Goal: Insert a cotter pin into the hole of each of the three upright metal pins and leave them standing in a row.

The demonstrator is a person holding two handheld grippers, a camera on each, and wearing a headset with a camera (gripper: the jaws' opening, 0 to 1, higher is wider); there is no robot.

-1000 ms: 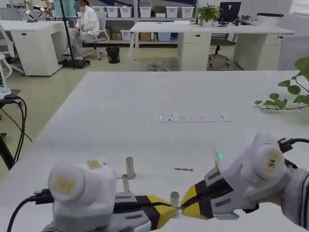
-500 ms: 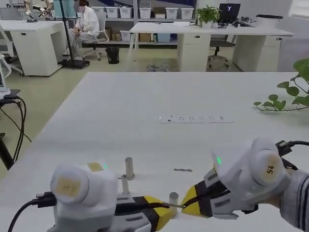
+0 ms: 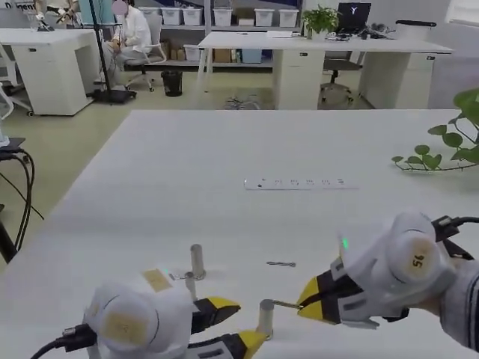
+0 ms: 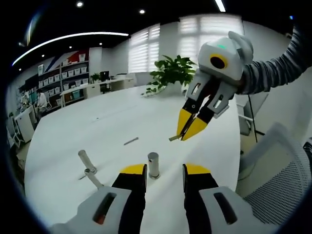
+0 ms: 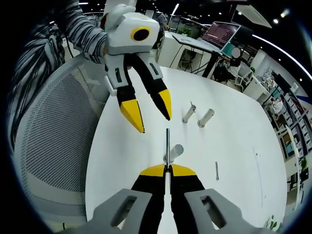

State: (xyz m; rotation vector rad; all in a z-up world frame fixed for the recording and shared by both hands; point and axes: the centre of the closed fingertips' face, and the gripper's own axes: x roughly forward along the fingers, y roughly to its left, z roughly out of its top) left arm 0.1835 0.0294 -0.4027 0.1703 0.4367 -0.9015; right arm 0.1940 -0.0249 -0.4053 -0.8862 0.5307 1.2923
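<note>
**Cotter pin clamped in your right claw, beside the near metal pin**

Going from the left of the head view, your left gripper (image 3: pixel 233 323) sits low at the near edge of the white table (image 3: pixel 224 149). Its yellow-tipped jaws are spread apart and hold nothing. In the left gripper view, that same left gripper (image 4: pixel 165 170) has its two tips on either side of the near metal pin (image 4: pixel 154 165), just short of it and not touching.

Just behind your left gripper stand two more upright pins. The far pin (image 3: pixel 197 261) is upright and clear. The middle pin (image 3: pixel 191 285) is partly hidden behind the gripper, and the detail at its top is too small to make out.

Next to the right is the near metal pin (image 3: pixel 265 318), upright on the table between your two grippers. The cotter pin (image 3: pixel 285 304) lies level and points at the top of that pin. The left gripper view shows a gap between the cotter pin (image 4: pixel 173 138) and the pin top.

Your right gripper (image 3: pixel 307 303) has its jaws closed together on the tail of the cotter pin. In the right gripper view, the cotter pin (image 5: pixel 167 141) runs straight out from the right gripper (image 5: pixel 167 169), over the near metal pin (image 5: pixel 174 153). Your left gripper (image 5: pixel 155 123) hangs spread beyond it.

A loose cotter pin (image 3: pixel 281 263) lies flat on the table, behind the near metal pin. Farther back lies a white power strip (image 3: pixel 297 183), and a leafy plant (image 3: pixel 449 142) reaches in at the right edge.
</note>
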